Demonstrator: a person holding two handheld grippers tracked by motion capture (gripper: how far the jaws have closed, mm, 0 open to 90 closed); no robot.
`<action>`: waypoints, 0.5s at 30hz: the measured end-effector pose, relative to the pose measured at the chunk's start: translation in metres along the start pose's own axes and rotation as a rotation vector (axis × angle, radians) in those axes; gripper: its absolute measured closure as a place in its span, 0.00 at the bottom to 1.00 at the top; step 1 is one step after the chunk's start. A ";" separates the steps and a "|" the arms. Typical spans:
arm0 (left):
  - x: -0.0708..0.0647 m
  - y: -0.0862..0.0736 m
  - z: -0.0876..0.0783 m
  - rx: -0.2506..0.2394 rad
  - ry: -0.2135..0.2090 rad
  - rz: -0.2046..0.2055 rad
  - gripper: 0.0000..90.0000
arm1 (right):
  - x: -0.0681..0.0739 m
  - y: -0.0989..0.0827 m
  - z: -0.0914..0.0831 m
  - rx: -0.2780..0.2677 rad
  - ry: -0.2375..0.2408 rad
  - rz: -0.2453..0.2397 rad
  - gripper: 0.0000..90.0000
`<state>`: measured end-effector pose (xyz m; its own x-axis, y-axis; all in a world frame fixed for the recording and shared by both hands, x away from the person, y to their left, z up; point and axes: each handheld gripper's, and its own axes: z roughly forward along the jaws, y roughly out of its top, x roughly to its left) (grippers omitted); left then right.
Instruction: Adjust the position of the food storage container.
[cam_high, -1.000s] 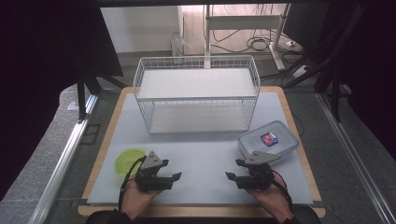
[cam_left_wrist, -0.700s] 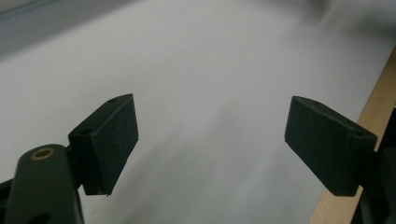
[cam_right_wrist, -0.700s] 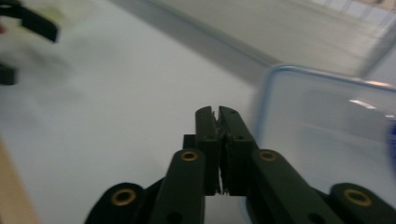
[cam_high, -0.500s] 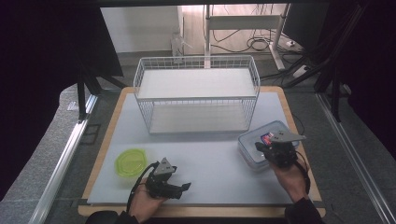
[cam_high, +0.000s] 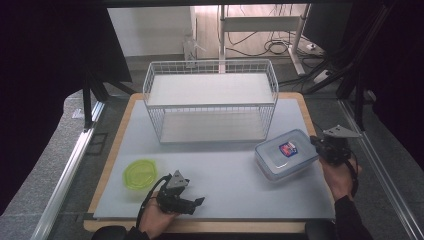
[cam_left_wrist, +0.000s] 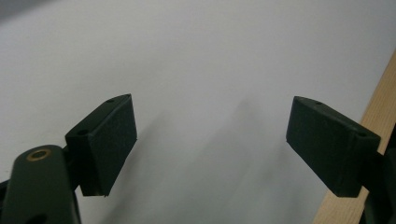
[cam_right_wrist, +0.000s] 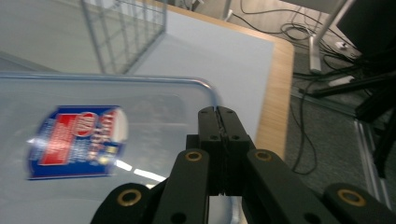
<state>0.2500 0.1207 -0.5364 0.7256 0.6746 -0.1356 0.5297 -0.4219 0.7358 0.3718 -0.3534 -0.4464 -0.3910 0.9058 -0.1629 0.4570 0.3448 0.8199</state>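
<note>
So, quick rundown, everything placed off the box:

Box: clear lidded box (cam_high: 286, 154) with a blue-red label (cam_high: 287, 149), lying flat on the mat (cam_high: 220, 175), just in front of the wire rack's (cam_high: 210, 102) right end. Long axis runs skewed, from near-left up to far-right.

Right claw: right claw (cam_high: 316, 142) sits at the box's far-right corner, jaws pressed together with nothing between them. In the right gripper view the shut tips (cam_right_wrist: 218, 112) hover over the lid's rounded corner; can't tell if they touch it.

Left claw: left claw (cam_high: 199, 201) is well left of the box, near the mat's front edge, jaws spread wide and empty. The left gripper view has both pads (cam_left_wrist: 108, 140) over bare mat, wood border (cam_left_wrist: 359, 154) off to one side.

Green lid: round green lid (cam_high: 140, 173) lies flat far left of the box, just beside the left claw, untouched.

Key relation: box lies down and to the left of the right claw, which is by far the nearer one. The left hand has a lot of mat to cross.

Next move, my guess: with shut jaws it can only nudge the corner. To grab the box they'd need to open and straddle the rim across the short side.

Risk: the lid looks slick, so a corner push may spin the box.
</note>
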 end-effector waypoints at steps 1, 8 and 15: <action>0.000 0.000 0.000 0.004 -0.001 0.004 0.18 | -0.005 -0.001 0.001 0.010 -0.013 -0.001 1.00; -0.001 0.000 0.000 0.004 -0.008 0.011 0.18 | -0.021 -0.016 0.013 0.079 -0.026 0.019 1.00; -0.001 0.000 0.000 0.009 -0.003 0.008 0.17 | -0.026 -0.022 0.015 0.087 -0.011 0.050 1.00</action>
<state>0.2491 0.1201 -0.5366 0.7315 0.6691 -0.1315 0.5275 -0.4330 0.7309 0.3843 -0.3810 -0.4680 -0.3574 0.9250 -0.1290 0.5441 0.3185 0.7763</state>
